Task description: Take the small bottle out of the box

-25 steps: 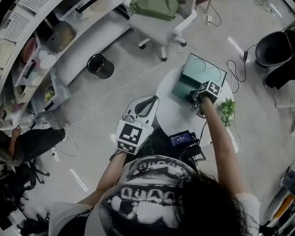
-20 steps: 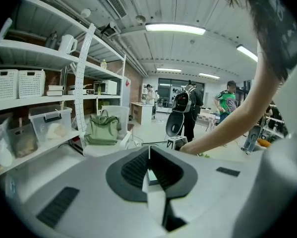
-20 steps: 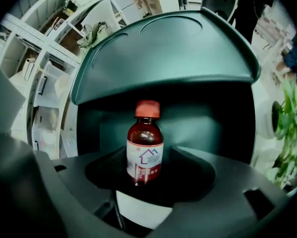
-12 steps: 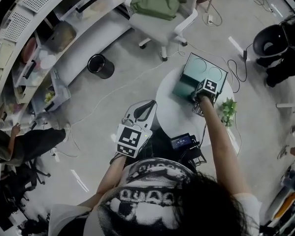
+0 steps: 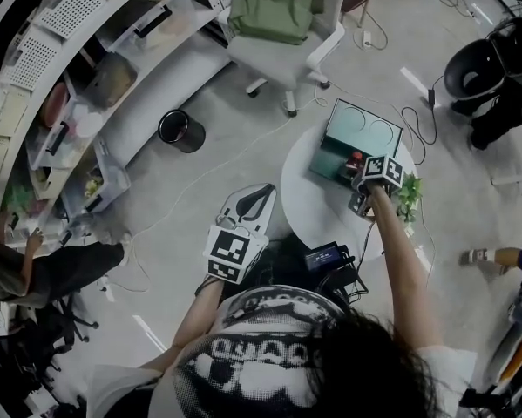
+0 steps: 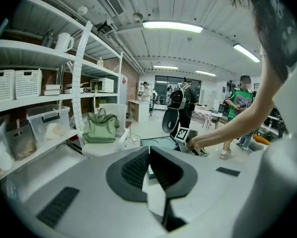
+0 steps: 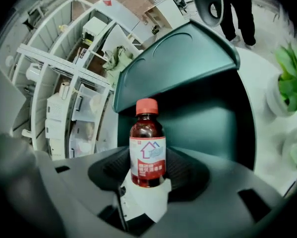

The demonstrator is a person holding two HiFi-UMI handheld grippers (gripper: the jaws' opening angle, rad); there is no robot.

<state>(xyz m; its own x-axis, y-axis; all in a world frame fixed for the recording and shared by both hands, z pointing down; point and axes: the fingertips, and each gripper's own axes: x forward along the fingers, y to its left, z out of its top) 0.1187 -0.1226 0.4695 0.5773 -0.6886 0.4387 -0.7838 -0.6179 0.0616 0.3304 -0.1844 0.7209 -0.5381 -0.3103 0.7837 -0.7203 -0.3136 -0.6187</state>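
A small brown bottle (image 7: 147, 148) with a red cap and a white and red label stands upright between the pads of my right gripper (image 7: 147, 175), which is shut on its lower half. Behind it the dark green box (image 7: 207, 108) lies open with its lid (image 7: 175, 63) raised. From the head view, the right gripper (image 5: 356, 171) holds the bottle (image 5: 356, 158) at the near right edge of the box (image 5: 332, 157) on the round white table (image 5: 308, 200). My left gripper (image 5: 266, 192) hangs shut and empty left of the table, away from the box.
A small potted plant (image 5: 408, 195) stands on the table right of the box. A dark device (image 5: 322, 254) sits at the table's near edge. A white chair carrying a green bag (image 5: 276, 5), a black bin (image 5: 180, 131), shelves (image 5: 77, 77) and floor cables (image 5: 417, 120) surround the table.
The right gripper has drawn back a little to the right from over the box, and the bottle's red cap now shows in front of it. The left gripper has hardly moved.
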